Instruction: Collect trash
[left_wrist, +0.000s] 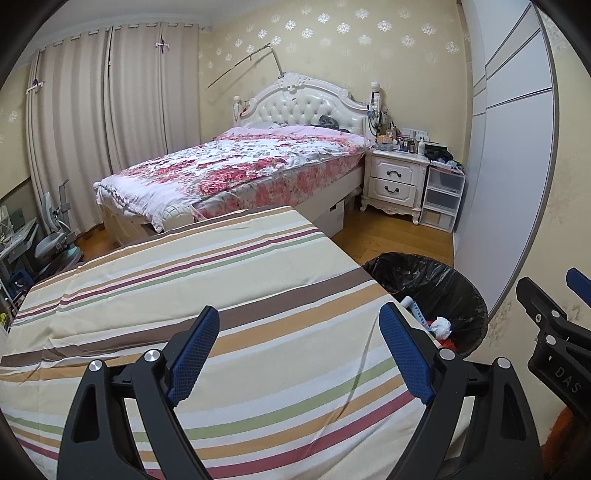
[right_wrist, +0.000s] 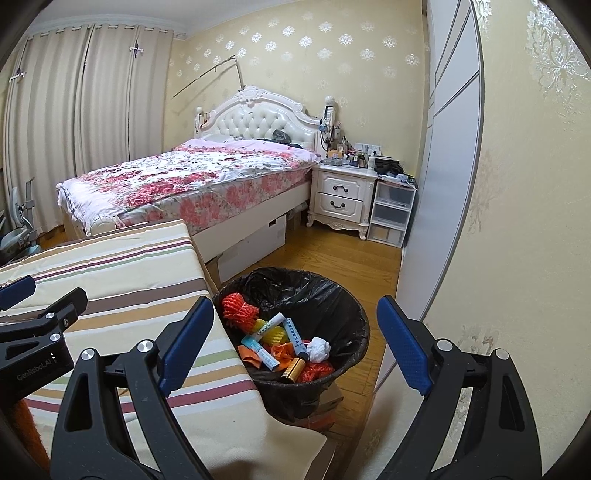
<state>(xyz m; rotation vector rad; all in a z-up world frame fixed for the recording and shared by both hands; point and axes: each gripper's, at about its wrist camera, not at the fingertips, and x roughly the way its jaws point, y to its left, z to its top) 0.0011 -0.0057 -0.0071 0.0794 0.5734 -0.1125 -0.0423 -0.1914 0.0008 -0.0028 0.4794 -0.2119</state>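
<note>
A black-lined trash bin (right_wrist: 343, 314) stands on the floor beside the striped table. Inside lie an orange net ball (right_wrist: 238, 308), tubes, a crumpled white paper (right_wrist: 318, 349) and other scraps. My right gripper (right_wrist: 295, 343) hovers open above the bin's near side, nothing between its blue pads. My left gripper (left_wrist: 299, 347) stands open over the striped tablecloth (left_wrist: 221, 280), also with nothing in it. In the left wrist view the bin (left_wrist: 443, 280) shows at the table's right edge, with the right gripper's black body at the far right. The left gripper's tip (right_wrist: 18, 291) shows at the left edge of the right wrist view.
A bed with a floral cover (left_wrist: 240, 162) fills the back of the room, a white nightstand (left_wrist: 395, 181) and plastic drawers (left_wrist: 441, 199) beside it. A tall wardrobe (right_wrist: 443, 147) and wallpapered wall (right_wrist: 517, 221) close in on the right. Cardboard lies under the bin (right_wrist: 328, 398).
</note>
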